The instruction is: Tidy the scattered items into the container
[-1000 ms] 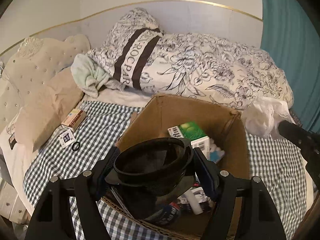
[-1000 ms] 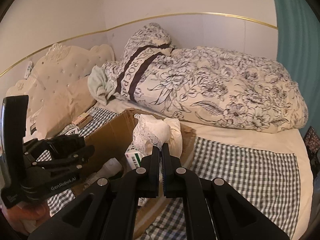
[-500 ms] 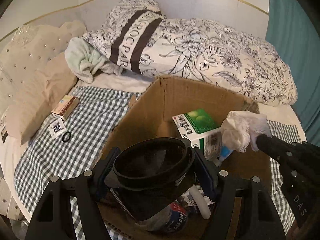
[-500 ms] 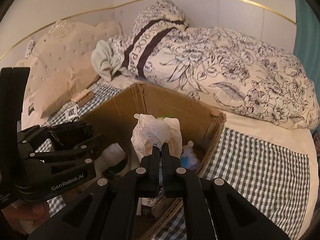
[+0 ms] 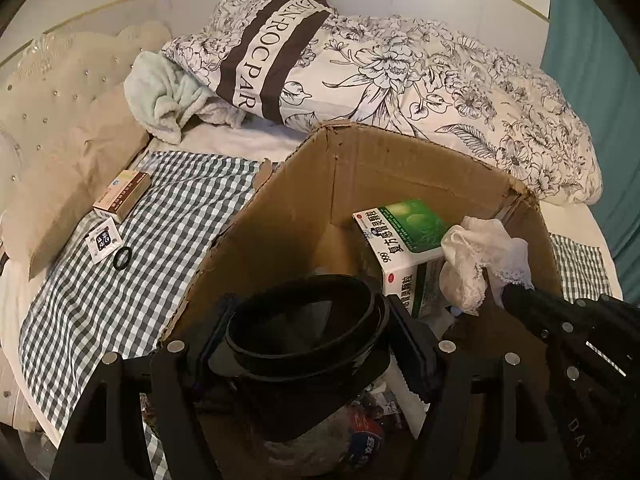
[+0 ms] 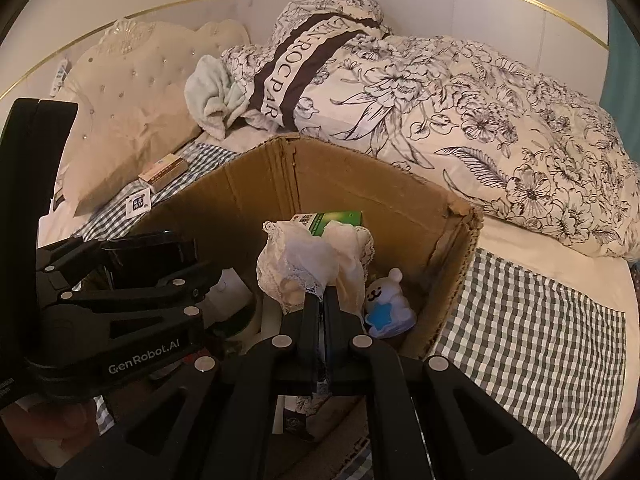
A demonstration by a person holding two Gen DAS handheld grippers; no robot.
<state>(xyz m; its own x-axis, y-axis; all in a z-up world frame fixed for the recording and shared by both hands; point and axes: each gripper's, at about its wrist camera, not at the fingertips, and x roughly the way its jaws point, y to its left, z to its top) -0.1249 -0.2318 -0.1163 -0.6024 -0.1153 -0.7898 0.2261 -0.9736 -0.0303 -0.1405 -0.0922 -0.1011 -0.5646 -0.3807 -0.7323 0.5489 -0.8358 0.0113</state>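
1. My left gripper (image 5: 306, 326) has its fingers spread wide around a black bowl (image 5: 308, 320), one pad on each side of the rim, holding it over the near-left part of the cardboard box (image 5: 400, 160).
2. My right gripper (image 6: 324, 300) has its fingers pressed together on a bunched white lace cloth (image 6: 316, 260), which hangs over the middle of the open box.
3. The box stands on the bed (image 6: 540, 340), top open, its far corner pointing toward the floral duvet (image 6: 500, 100). Its right wall ends in a torn corner (image 6: 466, 210); beyond that edge the checked sheet lies flat out to the right side of the bed.
4. Inside the box, a green-and-white medicine carton (image 5: 404, 232) leans by the far wall, and a small white bear figure on a blue base (image 6: 390, 304) sits against the right wall, just beside the lace cloth. More clutter lies at the bottom under the bowl; I cannot tell what it is.
5. The two grippers sit close together over the box, the left one's arm near the lace cloth, with little space between them.
6. Outside the box, toward the bed's left edge near the beige pillow (image 5: 72, 176), lie a small brown carton (image 5: 122, 196), a white sachet (image 5: 103, 239) and a black ring (image 5: 122, 258), all well apart from the box wall.
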